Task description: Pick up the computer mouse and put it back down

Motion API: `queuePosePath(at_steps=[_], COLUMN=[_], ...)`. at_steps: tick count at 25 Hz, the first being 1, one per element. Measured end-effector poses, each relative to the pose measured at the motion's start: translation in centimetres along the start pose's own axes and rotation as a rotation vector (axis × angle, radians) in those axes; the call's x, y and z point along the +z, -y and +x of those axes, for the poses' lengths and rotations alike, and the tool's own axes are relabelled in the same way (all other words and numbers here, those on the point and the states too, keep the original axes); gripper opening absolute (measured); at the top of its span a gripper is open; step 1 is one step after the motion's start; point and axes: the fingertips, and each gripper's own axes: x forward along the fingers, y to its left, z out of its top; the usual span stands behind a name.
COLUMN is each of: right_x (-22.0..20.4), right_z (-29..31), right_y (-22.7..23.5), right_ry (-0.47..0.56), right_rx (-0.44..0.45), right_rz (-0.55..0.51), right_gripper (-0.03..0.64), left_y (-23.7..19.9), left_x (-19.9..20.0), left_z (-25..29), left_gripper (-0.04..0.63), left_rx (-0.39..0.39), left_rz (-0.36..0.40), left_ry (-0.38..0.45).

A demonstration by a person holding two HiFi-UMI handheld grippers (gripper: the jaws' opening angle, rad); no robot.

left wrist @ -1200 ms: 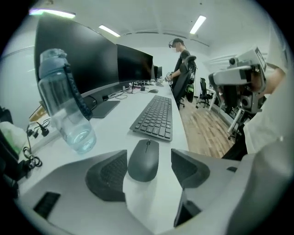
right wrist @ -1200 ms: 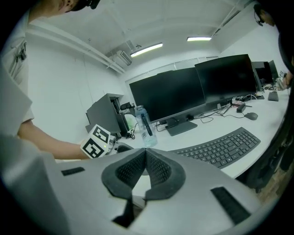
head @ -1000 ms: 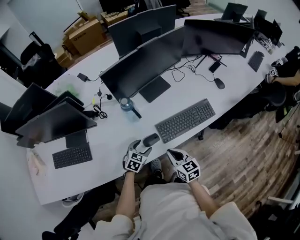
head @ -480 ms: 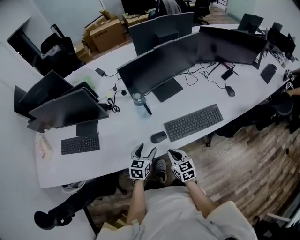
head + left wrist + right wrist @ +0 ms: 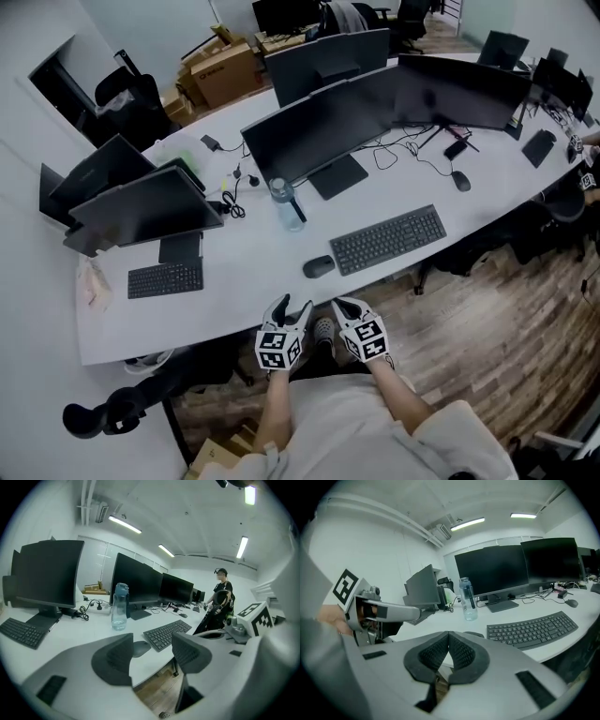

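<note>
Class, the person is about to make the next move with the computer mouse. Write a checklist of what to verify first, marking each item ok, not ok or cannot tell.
1. Dark grey oval computer mouse lies flat on the white table, beside the black keyboard: ok.
2. Left gripper empty: ok. Its fingers stand apart, having just closed slightly, and hold nothing.
3. Right gripper shut and empty: ok.
4. Both grippers clear of the mouse, short of the table edge: ok.
5. Clear plastic water bottle upright, away from the mouse: ok.
6. Mouse free of any cord: cannot tell.
</note>
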Motion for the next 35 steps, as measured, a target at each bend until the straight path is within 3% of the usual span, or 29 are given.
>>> queuePosePath(at_steps=[5,14,35], right_x=[-0.1,-1.4,-2.2], right_z=[-2.0,-4.6,-7.4], right_y=[0.3,-0.2,-0.1], right_ry=[0.015,0.031,0.057], right_rx=[-0.015,-0.030,-0.031], right_rz=[-0.010,-0.009,0.001], right_gripper=[0.006,0.006,0.006], left_y=[1.9,2.5,4.8], left_x=[-1.2,-1.8,-3.7], left_z=[-0.2,-2.2,-1.8], left_gripper=[0.217,0.024,0.025], left_rx=[-0.019,0.018,-0.028], left_rz=[-0.017,0.005,0.089], left_ry=[0.005,0.039,-0.066])
